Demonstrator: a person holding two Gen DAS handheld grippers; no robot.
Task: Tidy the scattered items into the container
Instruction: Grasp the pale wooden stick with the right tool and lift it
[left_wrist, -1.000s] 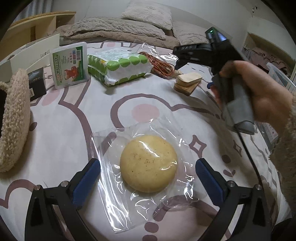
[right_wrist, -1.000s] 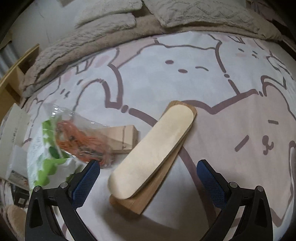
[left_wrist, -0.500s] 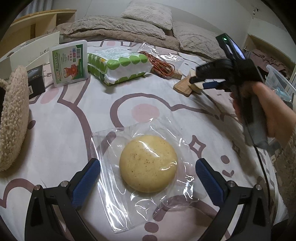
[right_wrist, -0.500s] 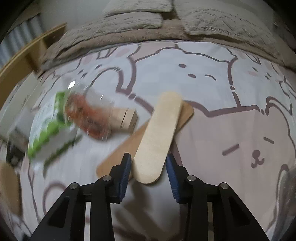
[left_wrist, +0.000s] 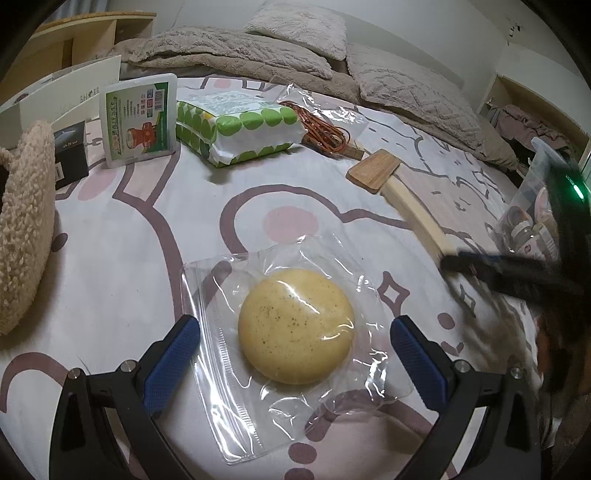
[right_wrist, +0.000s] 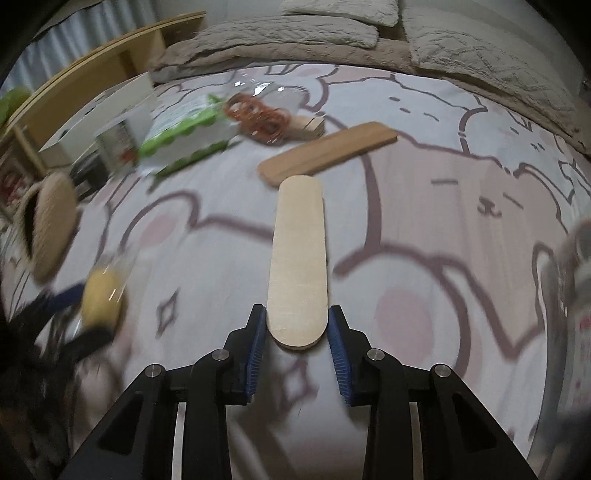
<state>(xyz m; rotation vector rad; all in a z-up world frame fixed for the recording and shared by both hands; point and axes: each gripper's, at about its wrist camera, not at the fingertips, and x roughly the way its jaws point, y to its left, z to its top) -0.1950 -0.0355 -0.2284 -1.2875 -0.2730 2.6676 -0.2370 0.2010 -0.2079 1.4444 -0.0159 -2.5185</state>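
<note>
Right wrist view shows the right gripper (right_wrist: 297, 332) clenched on the near end of a pale, round-ended flat wooden board (right_wrist: 298, 266), which sticks straight out ahead of the tongs, lifted off the cartoon-printed bedsheet (right_wrist: 461, 206). Just beyond the board's far tip lies a darker brown flat wooden board (right_wrist: 327, 153) on the sheet, apart from the held one. Further ahead and to the left sit a coil of orange cord in a clear bag (right_wrist: 258, 116) and a green-dotted white soft pack (right_wrist: 184, 138). At the far right edge a clear plastic container (right_wrist: 576, 280) is blurred.

From the left wrist camera, the left gripper (left_wrist: 295, 363) is spread wide and released, its blue pads either side of a round yellow cake sealed in a clear plastic bag (left_wrist: 295, 326) that rests on the sheet between them. Ahead and left stand a white-and-green printed packet (left_wrist: 139, 116), a small black box (left_wrist: 70, 155) and a fuzzy beige slipper (left_wrist: 22, 221). To the right, the pale board crosses in front of the clear container (left_wrist: 535, 206), with the dark board (left_wrist: 373, 170) behind it.
</note>
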